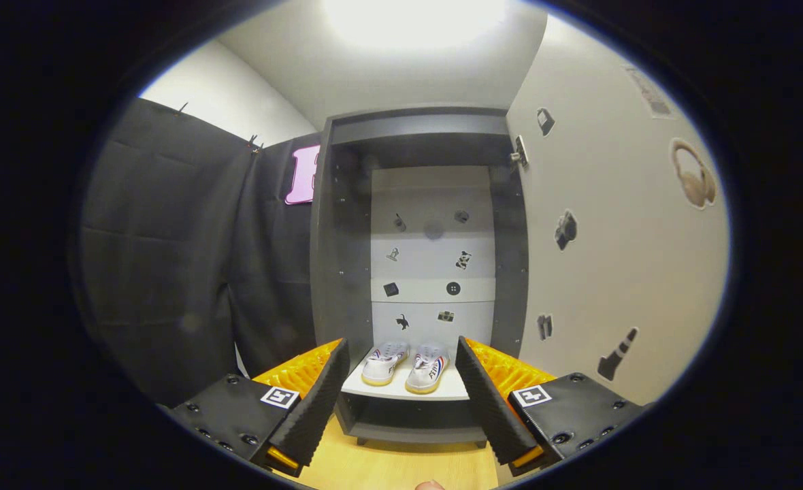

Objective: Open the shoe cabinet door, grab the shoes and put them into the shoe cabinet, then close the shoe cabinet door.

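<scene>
The grey shoe cabinet (pixel 347 224) stands straight ahead with its door (pixel 612 238) swung wide open to the right. A pair of white shoes (pixel 405 364) with pale yellow soles sits side by side on the cabinet's white bottom shelf (pixel 442 389), toes toward me. My gripper (pixel 401 388) is open and holds nothing. Its two fingers are spread wide, one on each side of the shoes, well short of the cabinet. The white back panel carries several small stickers.
The open door's inner face, dotted with stickers, forms a wall close on the right, with a hinge (pixel 520 153) at its top. Black cloth (pixel 190 272) hangs on the left. A light wooden floor (pixel 401 466) lies below the fingers in front of the cabinet.
</scene>
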A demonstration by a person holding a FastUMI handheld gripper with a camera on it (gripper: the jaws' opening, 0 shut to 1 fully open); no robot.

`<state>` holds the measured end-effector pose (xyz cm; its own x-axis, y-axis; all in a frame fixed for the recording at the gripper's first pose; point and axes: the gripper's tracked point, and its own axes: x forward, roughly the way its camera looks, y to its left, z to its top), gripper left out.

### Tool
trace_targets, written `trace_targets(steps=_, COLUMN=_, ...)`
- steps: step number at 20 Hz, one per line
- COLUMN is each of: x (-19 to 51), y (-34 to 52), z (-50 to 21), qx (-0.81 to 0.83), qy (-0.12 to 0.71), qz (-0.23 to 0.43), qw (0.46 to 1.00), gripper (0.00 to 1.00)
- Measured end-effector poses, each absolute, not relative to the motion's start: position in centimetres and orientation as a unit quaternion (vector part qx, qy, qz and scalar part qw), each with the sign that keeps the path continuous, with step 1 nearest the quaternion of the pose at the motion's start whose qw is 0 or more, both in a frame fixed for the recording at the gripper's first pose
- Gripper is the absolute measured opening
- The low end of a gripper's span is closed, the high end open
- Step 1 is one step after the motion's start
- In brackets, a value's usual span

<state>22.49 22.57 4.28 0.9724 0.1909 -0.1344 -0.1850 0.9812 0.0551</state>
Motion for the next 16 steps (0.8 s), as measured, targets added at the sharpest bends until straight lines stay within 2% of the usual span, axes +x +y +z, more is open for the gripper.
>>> trace_targets(steps=13, x=11.3, y=16.9, z=7.8, qx=0.009, qy=0.057, qz=0.104, qw=0.993, gripper=0.98)
trace_targets(steps=16, x=9.4, y=16.1, z=8.2, qx=0.009, qy=0.056, qz=0.136, qw=0.989, gripper=0.98)
